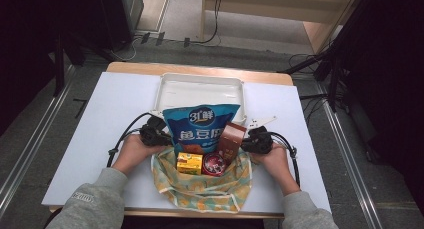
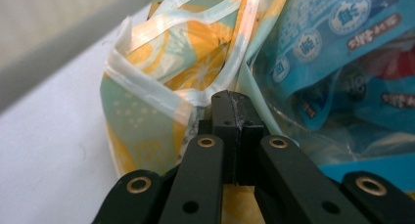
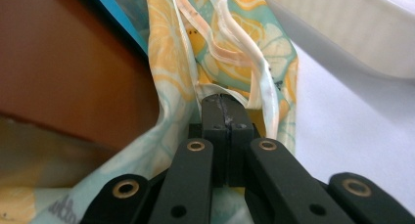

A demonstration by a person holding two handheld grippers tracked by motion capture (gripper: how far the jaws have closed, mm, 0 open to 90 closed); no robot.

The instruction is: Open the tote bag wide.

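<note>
A teal bag printed with yellow lemon slices [image 1: 202, 186] lies on the white board, its mouth facing away from the person. In it stand a blue snack packet [image 1: 200, 126], a brown box [image 1: 231, 140], a small yellow carton [image 1: 189, 163] and a round red tin [image 1: 214, 164]. My left gripper [image 1: 159, 135] is shut on the bag's left rim [image 2: 161, 94], with the blue packet [image 2: 333, 48] just beyond it. On the other side my right gripper [image 1: 250, 143] is shut on the bag's right rim [image 3: 230, 77], beside the brown box [image 3: 63, 67].
A white tray [image 1: 200, 91] stands just behind the bag, its wall close to both grippers. The white board [image 1: 100, 139] rests on a wooden table. Black cables loop from each gripper. Dark stands and floor cables lie beyond the table.
</note>
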